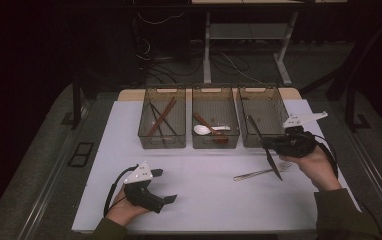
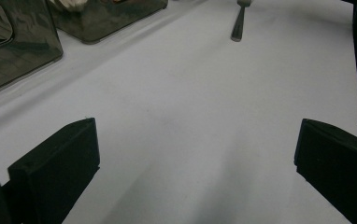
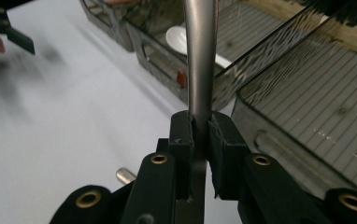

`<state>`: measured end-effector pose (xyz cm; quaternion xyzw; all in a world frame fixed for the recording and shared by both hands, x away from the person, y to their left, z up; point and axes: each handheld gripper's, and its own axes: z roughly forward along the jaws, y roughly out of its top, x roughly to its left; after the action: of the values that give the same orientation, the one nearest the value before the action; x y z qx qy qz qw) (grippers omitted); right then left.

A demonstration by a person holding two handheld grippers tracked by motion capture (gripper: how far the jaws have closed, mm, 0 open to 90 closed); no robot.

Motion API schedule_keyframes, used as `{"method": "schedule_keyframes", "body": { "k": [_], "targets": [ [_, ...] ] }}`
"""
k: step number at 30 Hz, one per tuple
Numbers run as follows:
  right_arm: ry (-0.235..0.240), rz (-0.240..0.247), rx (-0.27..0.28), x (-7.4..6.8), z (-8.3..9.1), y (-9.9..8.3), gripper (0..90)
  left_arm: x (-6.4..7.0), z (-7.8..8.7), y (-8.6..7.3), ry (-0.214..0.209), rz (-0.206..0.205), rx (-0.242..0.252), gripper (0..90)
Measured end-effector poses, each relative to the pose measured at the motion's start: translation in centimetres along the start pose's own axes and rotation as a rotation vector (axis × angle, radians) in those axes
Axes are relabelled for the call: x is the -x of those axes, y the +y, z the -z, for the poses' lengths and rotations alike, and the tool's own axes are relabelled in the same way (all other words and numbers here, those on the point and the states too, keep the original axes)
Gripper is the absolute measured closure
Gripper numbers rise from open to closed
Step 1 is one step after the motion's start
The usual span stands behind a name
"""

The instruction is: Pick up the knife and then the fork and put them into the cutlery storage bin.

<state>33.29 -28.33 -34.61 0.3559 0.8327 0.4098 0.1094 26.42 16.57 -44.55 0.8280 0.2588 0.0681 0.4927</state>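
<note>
**Knife clamped in my right tongs beside the right-hand bin**

White covering spreads over the table (image 1: 199, 200), with dark floor and cables behind it. From the high view, my right tongs (image 1: 274, 148) sit just in front of the right bin (image 1: 261, 117) and are closed on a knife (image 1: 264, 147). They grip it near mid-length: one end rises up and back over the bin's front wall, the other slants down toward me, ending close above a fork (image 1: 261, 173) lying on the table. So the knife's long axis runs from far-left to near-right, tilted. My right hand (image 1: 315, 165) comes in from the lower right, wrist bent inward. My left tongs (image 1: 166, 187) hover low over the near-left part of the table, well apart from the knife, the hand cupped under them.

Through the left gripper view, I see the left tongs spread wide with bare table between the jaws; the fork's handle (image 2: 238, 23) lies far ahead, and two bins stand at the upper left.

On the right gripper view, the right tongs (image 3: 200, 135) pinch the knife (image 3: 201, 56) flat between both pads. Its metal shaft runs straight up the picture, away from the camera, across the front wall of the middle bin (image 3: 167, 60), where a white spoon (image 3: 179, 39) lies.
</note>
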Motion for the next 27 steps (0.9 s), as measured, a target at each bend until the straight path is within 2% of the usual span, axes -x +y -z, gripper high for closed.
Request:
{"method": "schedule_keyframes", "body": {
  "k": [10, 19, 27],
  "targets": [
    [-0.063, -0.040, 0.125, 1.9, 0.9, 2.8, 79.5, 0.0, 0.0, 0.0, -0.002, -0.002, 0.000, 0.0],
    [-0.166, -0.064, 0.166, 4.5, 1.0, 6.4, 79.5, 0.0, 0.1, 0.0, -0.006, 0.001, 0.003, 0.0],
    [-0.244, -0.093, 0.171, 7.7, 0.8, 8.6, 79.5, -0.1, 0.0, 0.0, -0.012, 0.005, 0.002, 0.0]
  ]
}}
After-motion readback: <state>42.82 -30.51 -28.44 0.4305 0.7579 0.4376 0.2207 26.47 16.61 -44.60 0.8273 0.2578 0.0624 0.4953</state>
